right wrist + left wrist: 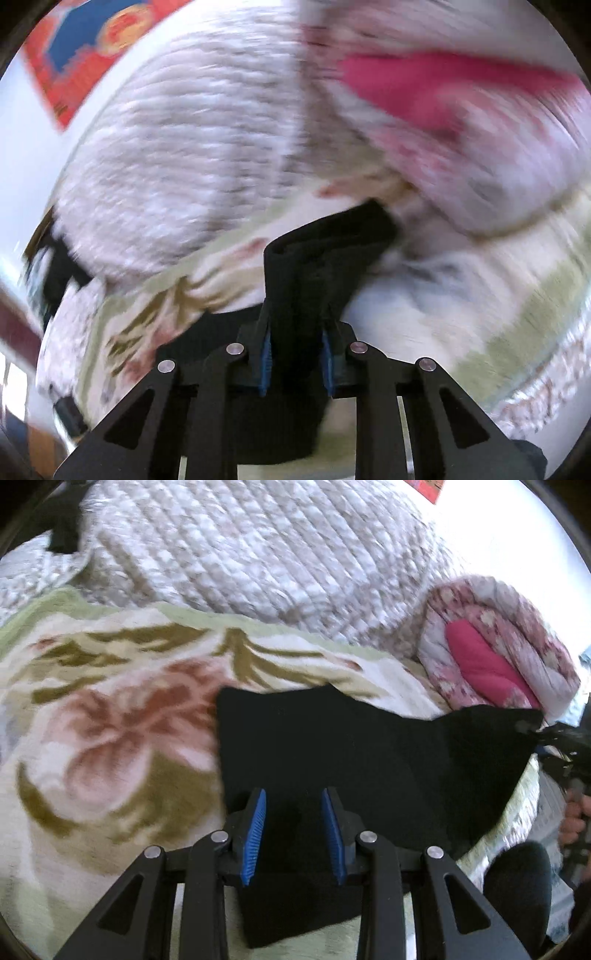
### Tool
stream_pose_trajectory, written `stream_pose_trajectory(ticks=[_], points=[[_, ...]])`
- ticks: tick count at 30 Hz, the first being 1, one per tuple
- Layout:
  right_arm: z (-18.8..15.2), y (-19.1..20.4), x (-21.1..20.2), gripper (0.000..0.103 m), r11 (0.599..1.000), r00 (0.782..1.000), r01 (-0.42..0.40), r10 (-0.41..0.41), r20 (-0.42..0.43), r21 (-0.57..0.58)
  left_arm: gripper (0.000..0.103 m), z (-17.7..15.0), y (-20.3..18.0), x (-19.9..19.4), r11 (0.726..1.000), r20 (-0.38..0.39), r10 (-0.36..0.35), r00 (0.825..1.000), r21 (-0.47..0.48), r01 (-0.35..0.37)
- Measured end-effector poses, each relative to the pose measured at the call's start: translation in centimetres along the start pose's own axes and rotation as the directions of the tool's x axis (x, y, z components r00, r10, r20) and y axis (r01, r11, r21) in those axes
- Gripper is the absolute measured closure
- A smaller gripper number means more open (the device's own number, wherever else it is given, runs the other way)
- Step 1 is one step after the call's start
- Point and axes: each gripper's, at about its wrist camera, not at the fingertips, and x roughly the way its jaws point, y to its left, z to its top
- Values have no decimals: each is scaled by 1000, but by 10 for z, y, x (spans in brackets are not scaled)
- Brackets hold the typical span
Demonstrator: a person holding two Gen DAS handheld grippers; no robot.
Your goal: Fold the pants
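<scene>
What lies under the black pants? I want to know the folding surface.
The black pants lie on a floral blanket, visible around them. Whatever is directly beneath the fabric is covered.

Open blanket to the left, bedding blocking the far side

Left of the pants point(369, 760) the floral blanket point(110, 738) lies bare; a quilt point(258, 554) mounds along its far edge, and a rolled pink comforter point(498, 657) sits near the pants' right end.
</scene>
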Motion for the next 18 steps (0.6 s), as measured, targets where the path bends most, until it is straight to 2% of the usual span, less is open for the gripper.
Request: stream_pose_trajectory(ticks=[4,7,9,12,13,15,18], points=[[-13,65,17,82,984,994,-100,91,-64,-151,69,6,19,-13,996,31,68,997,-52,-66],[-39,109,41,81,950,978,-177,141,-154,-256,69,9,33,-23,991,46,102,994,-92,-98],[-64,131,63,82,921,955,-238,165,-245,-309,69,10,42,-32,987,59,110,992,-120,-102],[-110,148,103,81,888,907,-288,132,-400,-359,69,11,56,-44,981,84,133,988,-152,-119],[-123,150,112,81,879,898,-284,104,-427,-383,69,11,60,-46,979,87,134,987,-165,-118],[-136,151,113,81,866,903,-271,77,-422,-421,69,9,65,-48,976,89,141,986,-180,-123],[-131,152,107,81,869,911,-261,76,-406,-422,69,9,68,-47,975,90,133,987,-192,-114]])
